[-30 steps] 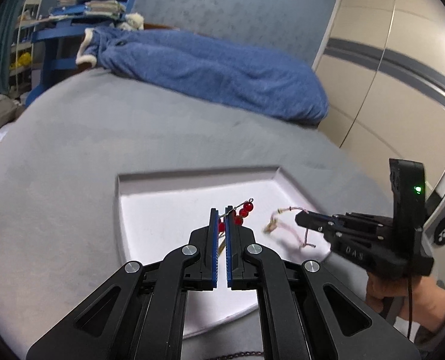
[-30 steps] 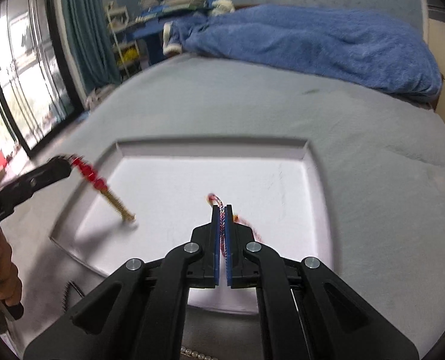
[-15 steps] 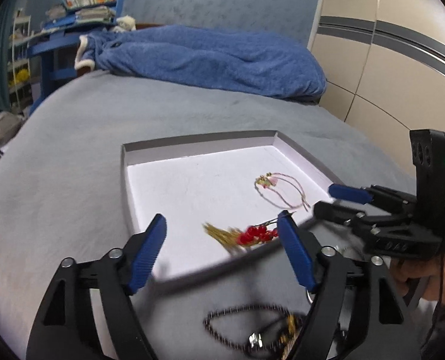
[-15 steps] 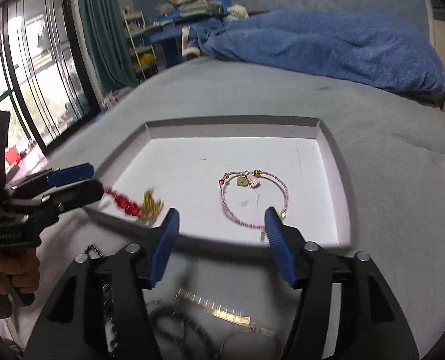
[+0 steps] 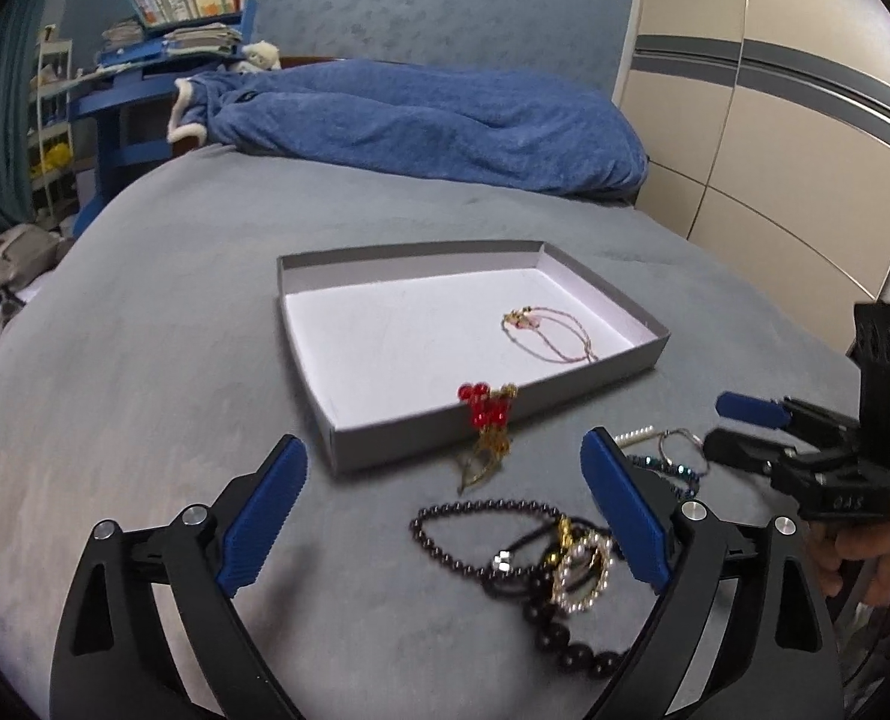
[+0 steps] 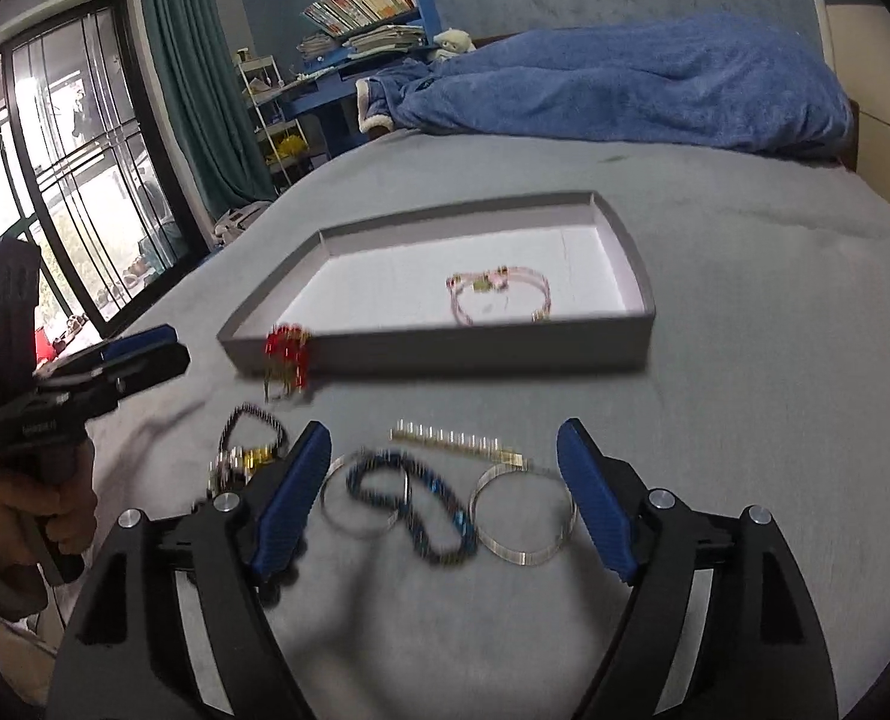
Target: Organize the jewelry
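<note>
A shallow grey tray (image 5: 595, 375) (image 6: 505, 351) with a white floor sits on the grey bed. A pink cord bracelet (image 5: 550, 333) (image 6: 499, 294) lies inside it. A red bead piece with a gold tassel (image 5: 484, 411) (image 6: 286, 351) hangs at the tray's near wall, tassel outside. My left gripper (image 5: 445, 456) (image 6: 139, 354) is opening, with nothing gripped, over a black bead bracelet (image 5: 475, 522). My right gripper (image 6: 445, 438) (image 5: 739, 420) is opening too, holding nothing, above a blue beaded bracelet (image 6: 421, 498) and a silver bangle (image 6: 523, 516).
More loose jewelry lies near the tray: a gold bar chain (image 6: 457, 441), a pearl ring piece (image 5: 583, 564). A blue blanket (image 5: 421, 120) is heaped at the far end of the bed. A wardrobe (image 5: 793, 138) stands right, a window (image 6: 55, 192) left.
Both grippers went from shut to open and pulled back from the tray. The pink bracelet was let go inside the tray. The red bead piece now hangs at the near wall.
</note>
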The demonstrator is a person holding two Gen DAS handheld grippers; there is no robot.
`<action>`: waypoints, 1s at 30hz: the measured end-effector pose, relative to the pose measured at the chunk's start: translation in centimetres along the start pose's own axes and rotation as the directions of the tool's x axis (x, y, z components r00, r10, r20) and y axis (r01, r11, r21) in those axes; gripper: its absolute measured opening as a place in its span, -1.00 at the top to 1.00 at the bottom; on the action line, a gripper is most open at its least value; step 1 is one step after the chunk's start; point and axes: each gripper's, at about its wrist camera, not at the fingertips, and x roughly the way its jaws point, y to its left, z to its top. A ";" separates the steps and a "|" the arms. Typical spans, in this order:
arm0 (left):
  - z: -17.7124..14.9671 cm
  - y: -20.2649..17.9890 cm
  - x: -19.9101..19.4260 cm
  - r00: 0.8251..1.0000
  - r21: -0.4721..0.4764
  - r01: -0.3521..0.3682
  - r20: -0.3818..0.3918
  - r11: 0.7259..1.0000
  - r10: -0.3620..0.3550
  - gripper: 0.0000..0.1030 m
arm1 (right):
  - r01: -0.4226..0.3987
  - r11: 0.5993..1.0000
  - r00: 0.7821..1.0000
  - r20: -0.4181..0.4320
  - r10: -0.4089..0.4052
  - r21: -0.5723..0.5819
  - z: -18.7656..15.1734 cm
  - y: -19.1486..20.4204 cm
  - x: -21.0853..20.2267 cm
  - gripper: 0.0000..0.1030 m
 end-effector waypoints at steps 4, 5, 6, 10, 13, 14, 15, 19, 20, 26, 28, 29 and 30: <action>-1.0 0.2 -0.8 1.000 -0.015 -0.004 -0.001 1.000 0.004 -0.80 | 0.016 1.000 1.000 0.001 -0.016 0.018 -1.6 -0.2 -0.9 -0.50; -1.4 0.2 -0.9 1.000 -0.020 -0.005 -0.002 1.000 0.004 -0.80 | 0.019 1.000 1.000 0.010 -0.020 0.020 -1.7 -0.2 -1.2 -0.50; -1.7 0.2 -1.1 1.000 -0.023 -0.003 -0.003 1.000 0.003 -0.80 | 0.023 1.000 1.000 0.017 -0.024 0.020 -2.0 -0.2 -1.4 -0.51; -3.0 0.1 -1.9 1.000 -0.021 -0.003 -0.001 1.000 0.003 -0.80 | 0.061 0.998 0.997 0.055 -0.062 0.013 -2.3 -0.1 -2.2 -0.61; -3.4 0.1 -2.5 1.000 -0.029 0.005 0.009 1.000 -0.005 -0.81 | 0.090 0.996 0.994 0.062 -0.089 -0.009 -2.3 0.5 -2.2 -0.66; -3.5 0.0 -2.4 1.000 -0.029 0.006 0.007 1.000 -0.006 -0.81 | 0.096 0.995 0.994 0.060 -0.095 -0.017 -2.2 0.6 -2.1 -0.68; -3.7 0.0 -2.3 1.000 -0.028 0.010 0.003 1.000 -0.010 -0.81 | 0.102 0.995 0.993 0.058 -0.101 -0.020 -2.2 0.7 -2.0 -0.69; -4.2 -0.3 -1.6 0.999 -0.026 0.018 -0.042 1.000 -0.019 -0.81 | 0.122 0.992 0.992 0.049 -0.121 -0.020 -2.1 0.8 -1.6 -0.73; -4.3 -0.4 -1.6 0.999 -0.018 0.022 -0.043 1.000 -0.023 -0.81 | 0.125 0.992 0.991 0.048 -0.124 -0.017 -2.1 0.7 -1.5 -0.74; -4.4 -1.4 -1.6 0.999 0.030 0.039 -0.037 0.999 -0.038 -0.74 | 0.140 0.990 0.989 0.047 -0.139 -0.014 -2.2 0.7 -1.5 -0.81; -4.1 -1.6 -1.4 0.998 0.044 0.049 -0.043 0.998 -0.047 -0.64 | 0.140 0.990 0.989 0.041 -0.139 -0.020 -2.1 0.7 -1.3 -0.82; -3.8 -1.7 -1.3 0.998 0.052 0.052 -0.042 0.997 -0.049 -0.57 | 0.141 0.990 0.989 0.039 -0.140 -0.021 -2.2 0.7 -1.3 -0.82; -3.4 -2.0 -1.1 0.998 0.066 0.052 -0.038 0.996 -0.049 -0.51 | 0.140 0.990 0.989 0.039 -0.139 -0.021 -2.2 0.7 -1.3 -0.82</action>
